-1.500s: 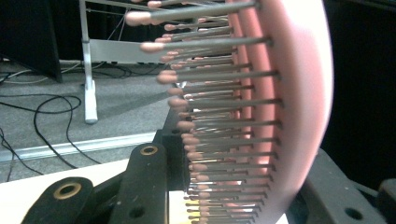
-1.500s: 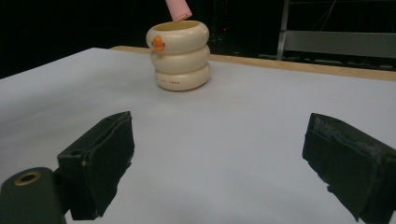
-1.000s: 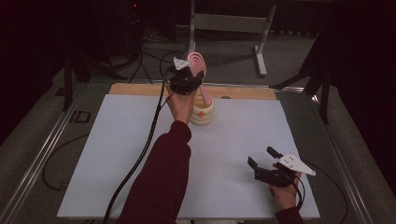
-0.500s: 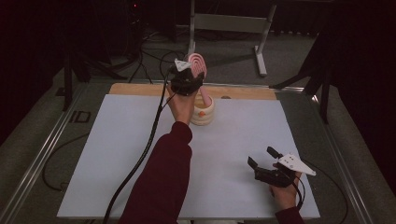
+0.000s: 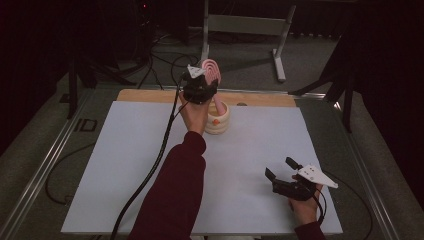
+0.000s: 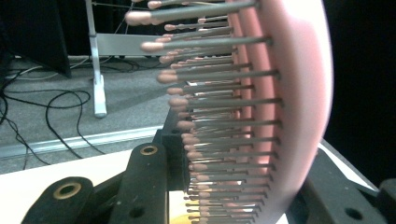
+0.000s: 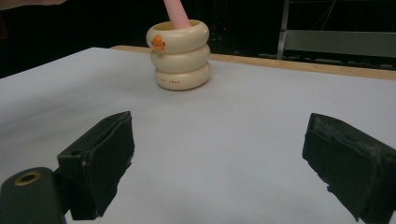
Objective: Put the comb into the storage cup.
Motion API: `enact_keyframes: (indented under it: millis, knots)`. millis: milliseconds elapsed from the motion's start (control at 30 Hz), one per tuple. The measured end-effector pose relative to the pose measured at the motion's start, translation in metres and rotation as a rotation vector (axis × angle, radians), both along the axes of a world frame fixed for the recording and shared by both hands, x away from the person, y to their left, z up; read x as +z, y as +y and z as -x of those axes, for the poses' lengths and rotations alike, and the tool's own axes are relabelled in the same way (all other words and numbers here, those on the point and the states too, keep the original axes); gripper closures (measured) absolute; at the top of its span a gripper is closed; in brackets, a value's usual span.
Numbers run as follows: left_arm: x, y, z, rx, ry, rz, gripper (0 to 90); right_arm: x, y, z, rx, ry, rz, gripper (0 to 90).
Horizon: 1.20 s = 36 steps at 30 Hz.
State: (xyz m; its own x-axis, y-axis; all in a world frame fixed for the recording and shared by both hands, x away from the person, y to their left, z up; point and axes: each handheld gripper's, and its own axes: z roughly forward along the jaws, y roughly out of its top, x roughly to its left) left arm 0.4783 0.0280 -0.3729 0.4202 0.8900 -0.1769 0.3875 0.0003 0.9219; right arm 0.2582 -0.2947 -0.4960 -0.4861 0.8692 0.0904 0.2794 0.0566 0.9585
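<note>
Left tongs (image 5: 202,84) clamped on brush (image 5: 212,70) head, handle in cup (image 5: 218,121), right tongs (image 5: 284,170) apart, idle near cup; risk: tilted pull levers cup over.

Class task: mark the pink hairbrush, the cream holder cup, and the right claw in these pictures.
pink hairbrush (image 6: 299,93): left gripper view, on the pink back of its head.
cream holder cup (image 7: 180,58): right gripper view, on its middle ring.
right claw (image 7: 217,163): right gripper view, midway between its open fingertips.
</note>
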Motion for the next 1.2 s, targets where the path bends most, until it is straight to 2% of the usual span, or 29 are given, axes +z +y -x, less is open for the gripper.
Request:
enact_keyframes:
  millis: [1200]
  knots:
    - [-0.015, -0.002, -0.003, 0.007, 0.028, -0.004, 64.3, 0.0, 0.001, 0.0, 0.006, 0.002, -0.004, 8.9]
